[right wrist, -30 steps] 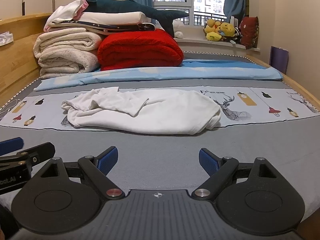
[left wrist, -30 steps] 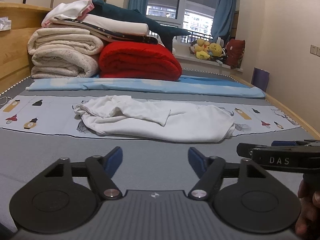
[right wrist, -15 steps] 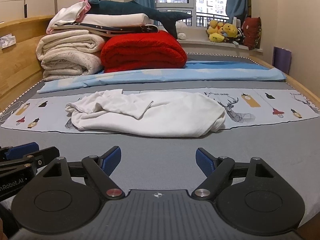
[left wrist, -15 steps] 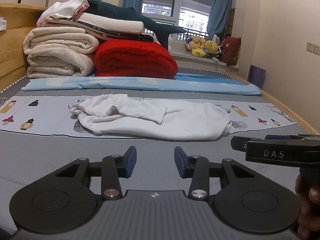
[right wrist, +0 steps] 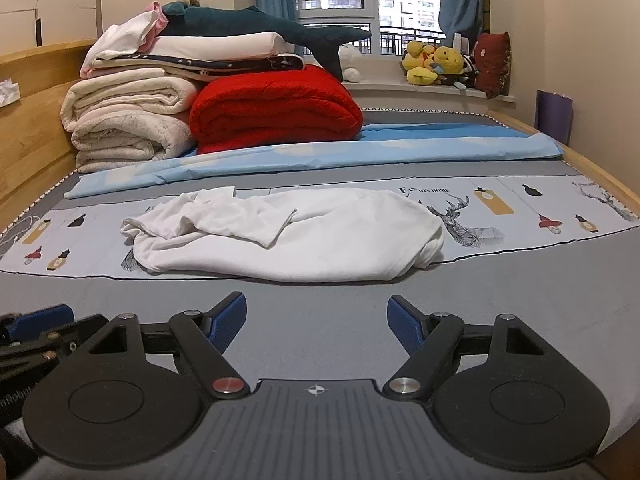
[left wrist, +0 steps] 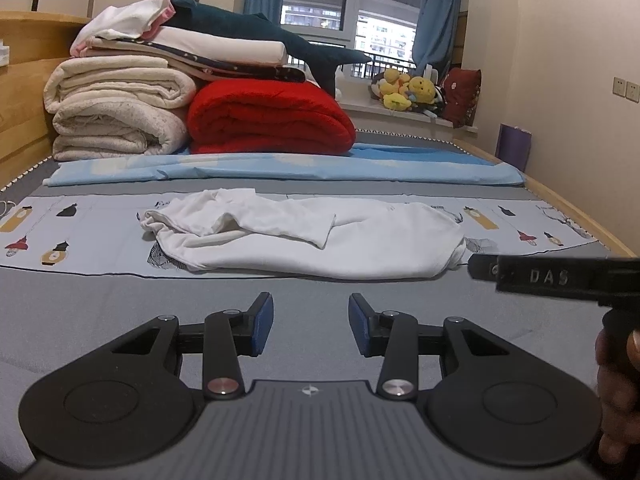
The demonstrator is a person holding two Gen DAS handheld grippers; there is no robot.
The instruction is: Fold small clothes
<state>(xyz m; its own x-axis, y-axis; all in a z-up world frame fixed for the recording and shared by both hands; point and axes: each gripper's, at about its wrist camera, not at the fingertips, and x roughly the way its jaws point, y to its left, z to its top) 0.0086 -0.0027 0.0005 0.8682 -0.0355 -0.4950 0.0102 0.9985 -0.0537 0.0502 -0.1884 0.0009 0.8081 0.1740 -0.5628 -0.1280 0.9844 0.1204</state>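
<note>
Shirt (left wrist: 304,236) lay crumpled on the bed (left wrist: 120,304), well ahead of your grippers. Looked light and floppy, so I'd pinch a hem corner. Left gripper (left wrist: 310,326) and right gripper (right wrist: 316,322) were both released, holding nothing.

Each gripper (left wrist: 311,326) (right wrist: 316,322) is built from black linkages, blue finger pads (left wrist: 262,322), silver pivot screws and a ribbed grey housing (embossed "DAS").
</note>
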